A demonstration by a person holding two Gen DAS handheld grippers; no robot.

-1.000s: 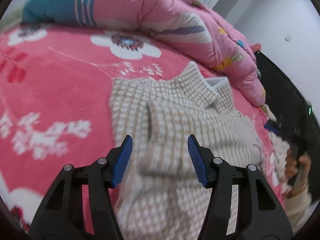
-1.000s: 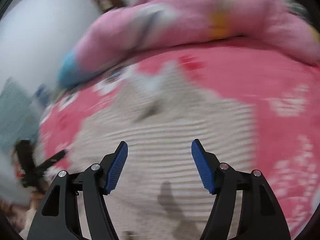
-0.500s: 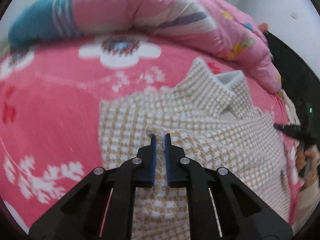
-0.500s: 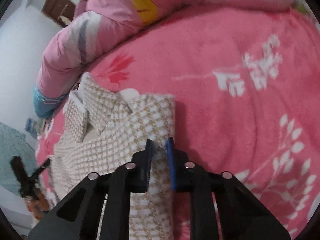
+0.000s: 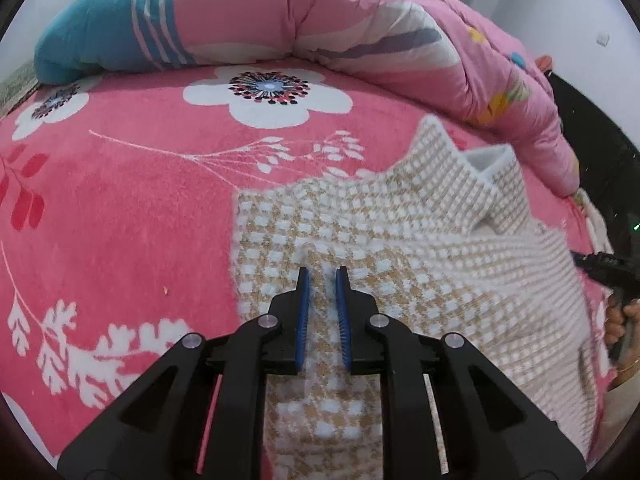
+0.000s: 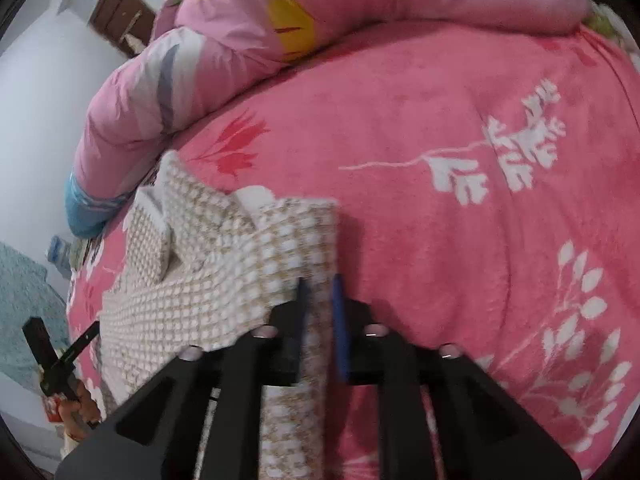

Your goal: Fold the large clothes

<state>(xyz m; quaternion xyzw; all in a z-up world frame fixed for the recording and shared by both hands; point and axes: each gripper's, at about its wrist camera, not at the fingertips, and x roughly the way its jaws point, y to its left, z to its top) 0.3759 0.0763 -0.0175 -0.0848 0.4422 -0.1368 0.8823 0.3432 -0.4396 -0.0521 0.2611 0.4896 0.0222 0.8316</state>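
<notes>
The left gripper (image 5: 321,276) is pinching a raised fold of the checked garment (image 5: 420,264), its jaws having just eased slightly. The right gripper (image 6: 319,284) is seemingly gripping the garment's edge, jaws likewise eased. The garment is lying on the pink floral blanket (image 5: 120,208).

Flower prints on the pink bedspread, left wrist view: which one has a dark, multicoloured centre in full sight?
The big white flower at top centre, just below the rolled quilt. The smaller one at the left edge is partly cut off; the rest are plain white sprigs.
</notes>
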